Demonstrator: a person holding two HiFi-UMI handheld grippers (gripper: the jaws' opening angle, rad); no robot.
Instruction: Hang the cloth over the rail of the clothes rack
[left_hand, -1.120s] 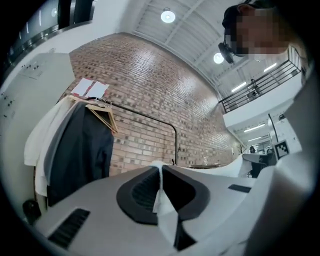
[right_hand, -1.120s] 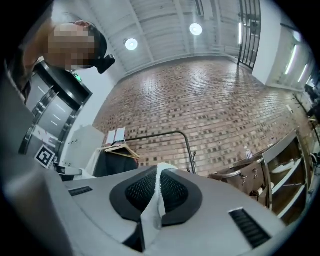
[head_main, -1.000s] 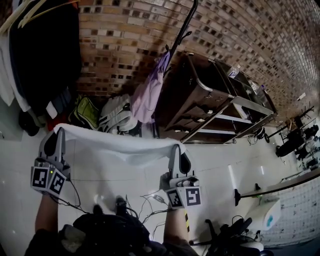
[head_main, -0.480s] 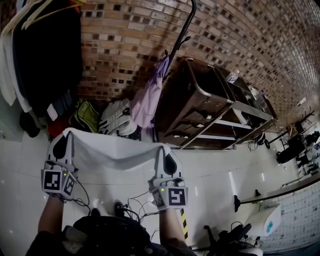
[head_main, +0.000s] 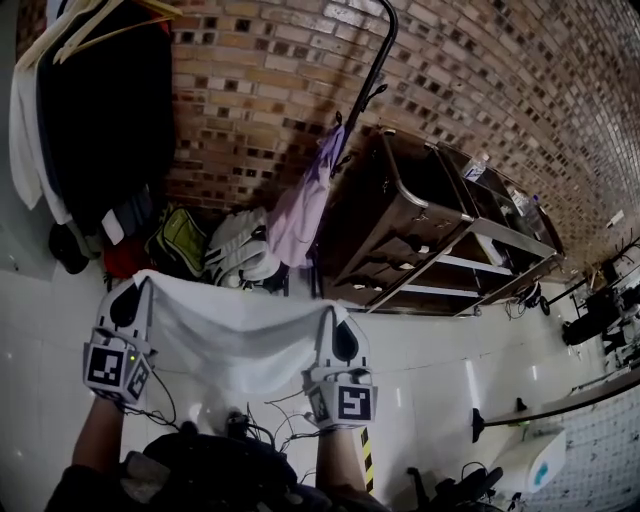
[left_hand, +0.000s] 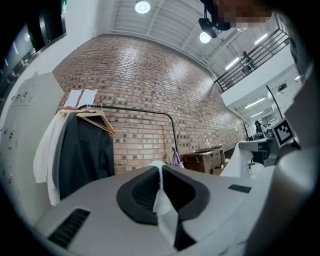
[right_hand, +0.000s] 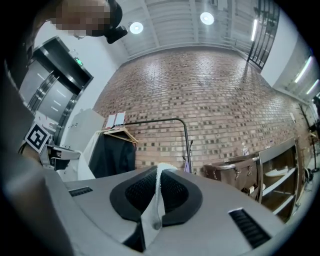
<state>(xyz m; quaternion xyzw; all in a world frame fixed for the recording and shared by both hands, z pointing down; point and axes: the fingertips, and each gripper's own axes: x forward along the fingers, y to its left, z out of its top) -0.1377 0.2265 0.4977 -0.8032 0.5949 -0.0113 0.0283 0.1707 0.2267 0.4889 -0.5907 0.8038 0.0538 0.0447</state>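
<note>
The white cloth hangs spread between the two tools, near the person and well short of the clothes rack at the far wall. The left tool is clamped on its left corner, the right tool on its right corner. Each pinches only a thin edge, so a snag on the rail or the jackets could pull a corner free and drop it on the floor.

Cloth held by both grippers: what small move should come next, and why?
Probably carry the cloth forward and up toward the rail: it sags between the left gripper and right gripper, both shut on its corners, well short of that rail.
</note>
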